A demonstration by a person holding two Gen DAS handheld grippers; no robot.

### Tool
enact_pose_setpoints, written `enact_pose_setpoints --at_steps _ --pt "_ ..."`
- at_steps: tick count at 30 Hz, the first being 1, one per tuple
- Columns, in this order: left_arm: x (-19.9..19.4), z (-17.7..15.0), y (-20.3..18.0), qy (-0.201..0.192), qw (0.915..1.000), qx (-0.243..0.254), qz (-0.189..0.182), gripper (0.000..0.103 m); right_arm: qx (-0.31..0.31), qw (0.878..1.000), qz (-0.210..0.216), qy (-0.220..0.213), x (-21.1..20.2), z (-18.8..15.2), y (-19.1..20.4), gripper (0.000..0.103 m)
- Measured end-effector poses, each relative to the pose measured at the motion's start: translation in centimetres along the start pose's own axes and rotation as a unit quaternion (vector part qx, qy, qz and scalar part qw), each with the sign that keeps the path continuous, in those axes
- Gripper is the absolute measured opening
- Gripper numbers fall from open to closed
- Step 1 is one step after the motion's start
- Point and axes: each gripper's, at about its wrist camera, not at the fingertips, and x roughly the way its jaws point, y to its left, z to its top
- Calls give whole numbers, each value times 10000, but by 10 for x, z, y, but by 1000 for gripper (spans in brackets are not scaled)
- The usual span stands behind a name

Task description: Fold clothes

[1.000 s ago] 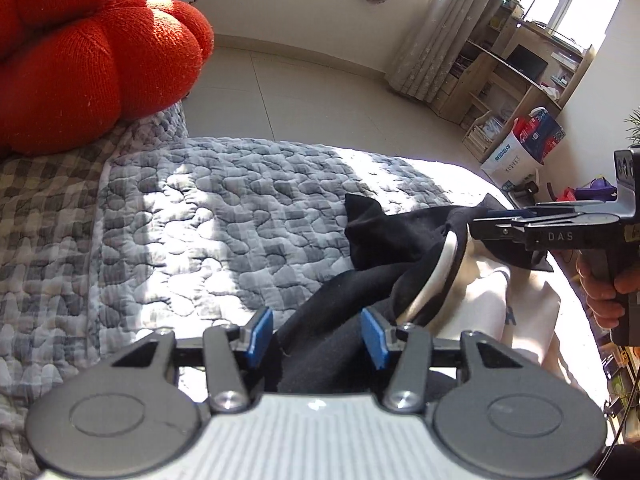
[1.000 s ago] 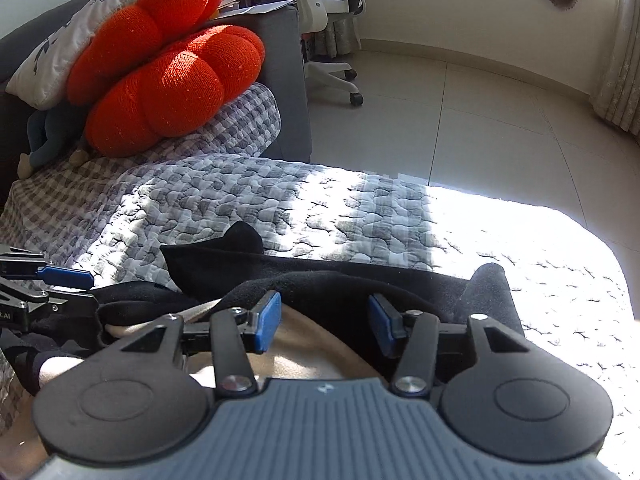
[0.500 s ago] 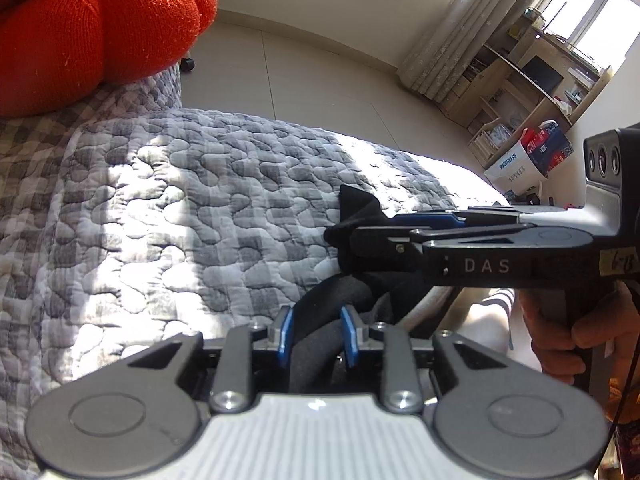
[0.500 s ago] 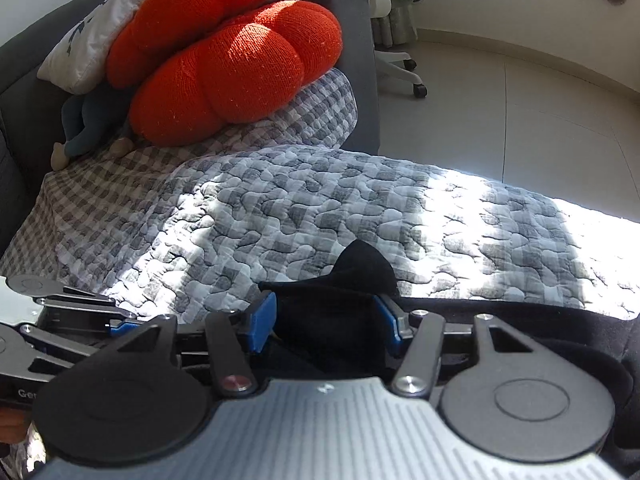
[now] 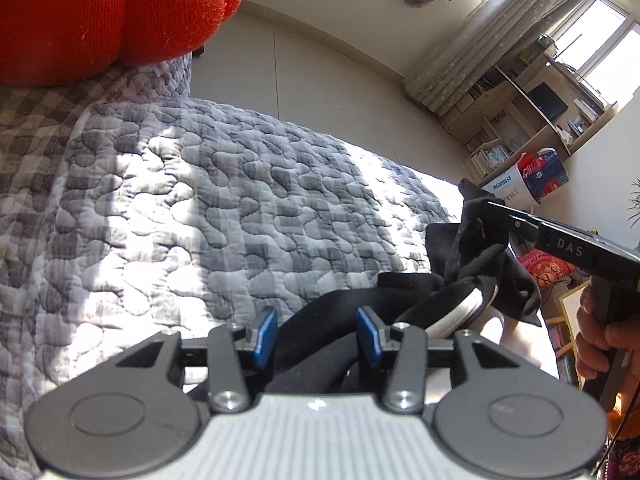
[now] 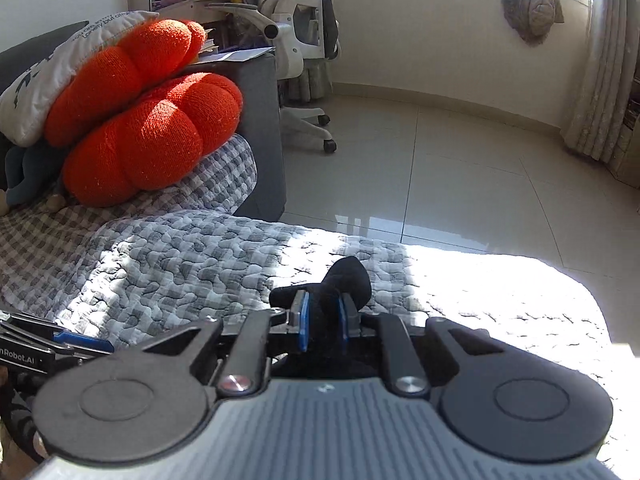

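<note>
Left wrist view: the black garment (image 5: 320,340) lies bunched at the near edge of the grey quilted cover (image 5: 224,216), its folds piled between and below the left gripper (image 5: 317,334). A pale curved band (image 5: 460,310), set in the dark cloth, shows to the right of the gripper. From there a twisted corner of the fabric rises to the right gripper (image 5: 486,206), whose tips pinch it above the cover, with loose cloth hanging beneath.

The left gripper's 2 blue pads (image 5: 266,332) stand roughly half apart; its jaws have just been opening again, and black cloth runs through the gap without either pad visibly pressing on it. The tool points down toward the bed's near edge.

In the right wrist view the right gripper's blue pads (image 6: 304,322) have just been closing and now squeeze a bunch of the same black garment (image 6: 344,280), a rounded tuft of which sticks out past the fingertips. This gripper tilts down over the sunlit part of the cover. A person's hand (image 5: 600,340) wraps the handle of the right tool at the frame's right edge.

Behind, on the checked blanket, rest orange knitted cushions (image 6: 148,120) against a white pillow (image 6: 52,76). An office chair (image 6: 304,40) stands on the tiled floor (image 6: 460,168) beyond.
</note>
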Motion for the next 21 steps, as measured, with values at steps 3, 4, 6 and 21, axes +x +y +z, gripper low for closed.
enact_pose_setpoints --at_steps 3,4,6,21 --pt "8 2 -3 62 9999 -51 -116 45 141 9998 -158 -59 -14 -4 -20 16" --pt "9 2 -5 72 9999 -33 -125 45 180 9996 -197 -64 -18 -6 -26 16" --pt "10 1 -11 79 9999 74 -124 44 231 9993 -283 -76 -24 -11 -36 16" --pt "-72 5 -28 -1821 9783 317 934 1 623 9942 -818 -313 -54 -26 -78 16"
